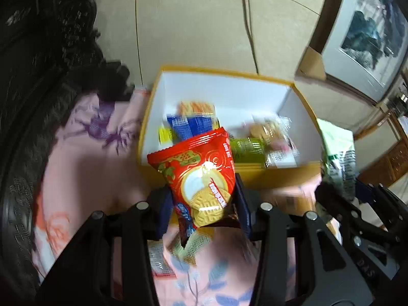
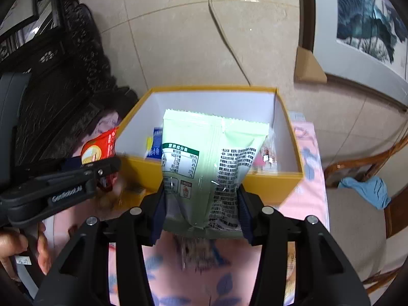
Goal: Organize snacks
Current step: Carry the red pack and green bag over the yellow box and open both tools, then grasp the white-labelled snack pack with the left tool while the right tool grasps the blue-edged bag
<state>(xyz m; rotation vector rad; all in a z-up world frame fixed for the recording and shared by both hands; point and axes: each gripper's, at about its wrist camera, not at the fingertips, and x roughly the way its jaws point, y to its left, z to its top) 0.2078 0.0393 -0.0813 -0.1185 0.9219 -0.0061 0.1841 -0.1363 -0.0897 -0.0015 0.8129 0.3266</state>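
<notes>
My left gripper (image 1: 204, 201) is shut on a red biscuit bag (image 1: 201, 173) and holds it at the near left edge of the yellow box (image 1: 280, 176). My right gripper (image 2: 201, 204) is shut on a pale green snack bag (image 2: 209, 158), held over the near wall of the same yellow box (image 2: 275, 183). The box has white inner walls and holds blue packets (image 1: 191, 125), a green packet (image 1: 247, 148) and clear-wrapped snacks (image 1: 275, 132). The red biscuit bag (image 2: 102, 148) and left gripper (image 2: 102, 173) show at the left of the right wrist view.
The box stands on a pink floral cloth (image 2: 311, 153) against a beige tiled wall. A dark carved cabinet (image 2: 63, 89) stands at the left. A wooden chair (image 2: 369, 163) with a blue cloth (image 2: 367, 186) is at the right. More packets (image 1: 163, 262) lie on the cloth near me.
</notes>
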